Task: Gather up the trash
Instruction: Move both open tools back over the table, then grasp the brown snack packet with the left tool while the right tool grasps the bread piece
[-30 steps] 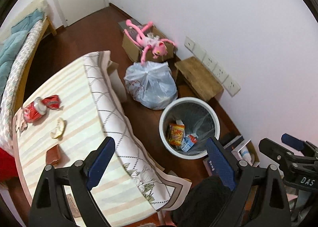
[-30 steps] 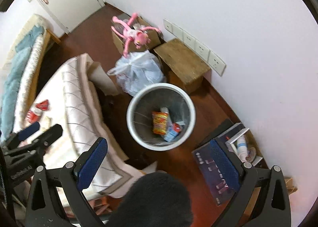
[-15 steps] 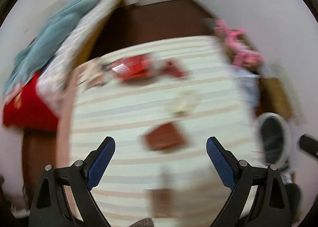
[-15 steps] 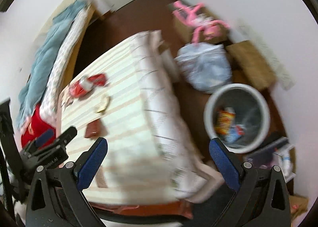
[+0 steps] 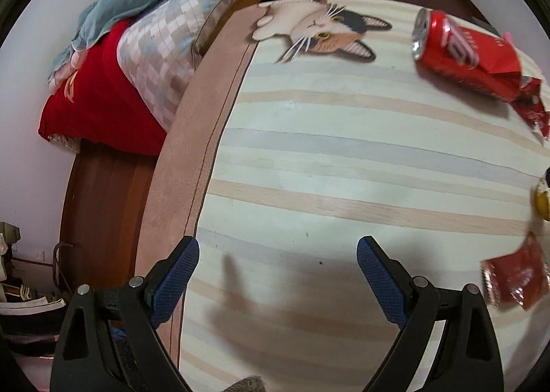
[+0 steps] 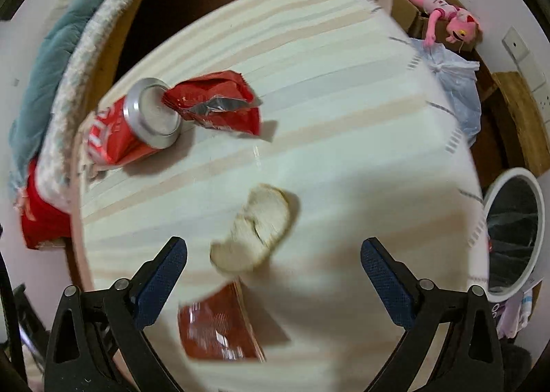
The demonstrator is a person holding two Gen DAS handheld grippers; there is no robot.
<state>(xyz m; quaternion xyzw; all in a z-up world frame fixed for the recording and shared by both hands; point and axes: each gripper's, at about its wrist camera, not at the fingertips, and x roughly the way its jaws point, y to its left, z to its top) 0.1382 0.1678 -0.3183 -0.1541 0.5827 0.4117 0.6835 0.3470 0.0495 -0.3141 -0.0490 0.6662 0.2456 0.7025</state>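
On the striped tablecloth (image 6: 343, 137) lie a red soda can (image 6: 127, 131) on its side, a torn red wrapper (image 6: 216, 103) at its base, a pale peel-like scrap (image 6: 257, 227) and a small red sachet (image 6: 220, 326). My right gripper (image 6: 273, 275) is open and empty, just above the scrap and sachet. My left gripper (image 5: 276, 275) is open and empty over bare cloth (image 5: 343, 165); the can (image 5: 447, 45) and wrapper (image 5: 526, 96) are far right, the sachet (image 5: 515, 278) at the right edge.
A white waste bin (image 6: 515, 230) with a dark liner stands on the floor right of the table. A tied plastic bag (image 6: 457, 89), a cardboard box with a pink plush toy (image 6: 433, 10) and a wooden stool (image 6: 522, 117) lie beyond. A bed (image 5: 144, 31) is left.
Both grippers have swung left from over the waste bin to low over the table. Both stay open and empty.
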